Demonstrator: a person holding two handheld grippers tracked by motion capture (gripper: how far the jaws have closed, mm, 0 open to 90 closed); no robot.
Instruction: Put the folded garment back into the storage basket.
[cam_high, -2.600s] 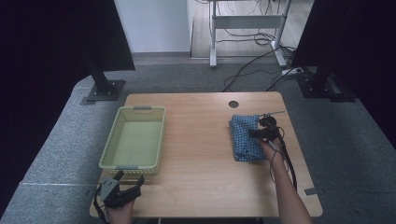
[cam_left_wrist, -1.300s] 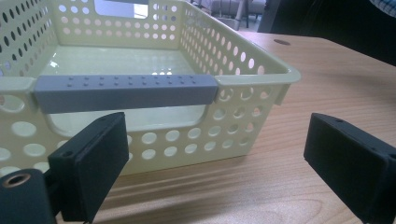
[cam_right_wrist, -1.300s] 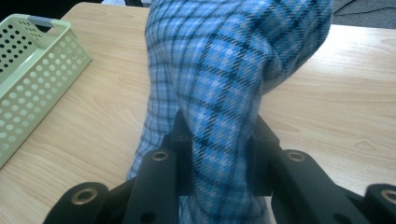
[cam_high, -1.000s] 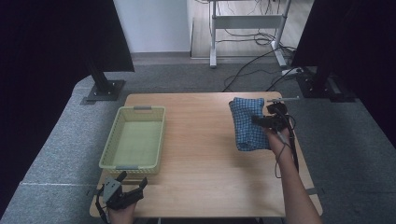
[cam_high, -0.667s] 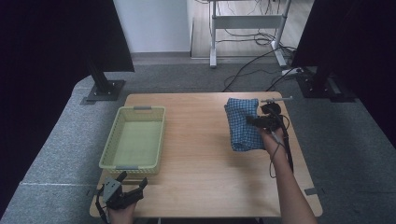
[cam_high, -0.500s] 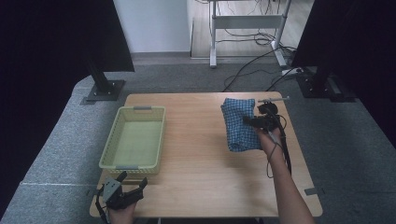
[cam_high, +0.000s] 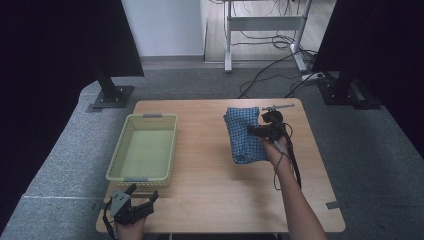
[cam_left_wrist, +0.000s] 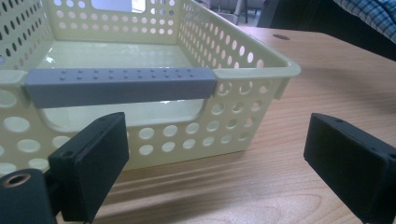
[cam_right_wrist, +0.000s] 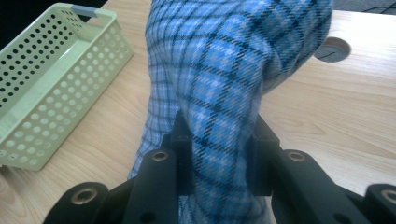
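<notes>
From the high view, the right tool (cam_high: 261, 131) sat over the right half of the wooden tabletop (cam_high: 205, 170), reaching in from the right onto a blue checked cloth (cam_high: 242, 136) that lay bunched lengthwise there. That view could not settle how the jaws stood; the right gripper view did, showing the two black jaws pressed together on a raised fold of the cloth (cam_right_wrist: 224, 84), the fabric rising between them and draping away toward the far side. The same close view also caught a round cable hole (cam_right_wrist: 332, 49) in the tabletop just beyond the cloth, and the pale green perforated basket (cam_right_wrist: 51, 79) well apart to one side.

The left tool (cam_high: 131, 204) rested at the near edge of the tabletop, just in front of the basket (cam_high: 144, 150), gripped by the left hand (cam_high: 131, 227). In the left gripper view its jaws stood wide apart with nothing between them, facing the basket's near wall and its grey handle bar (cam_left_wrist: 119, 86). A corner of the cloth (cam_left_wrist: 369, 14) showed at the upper right there
</notes>
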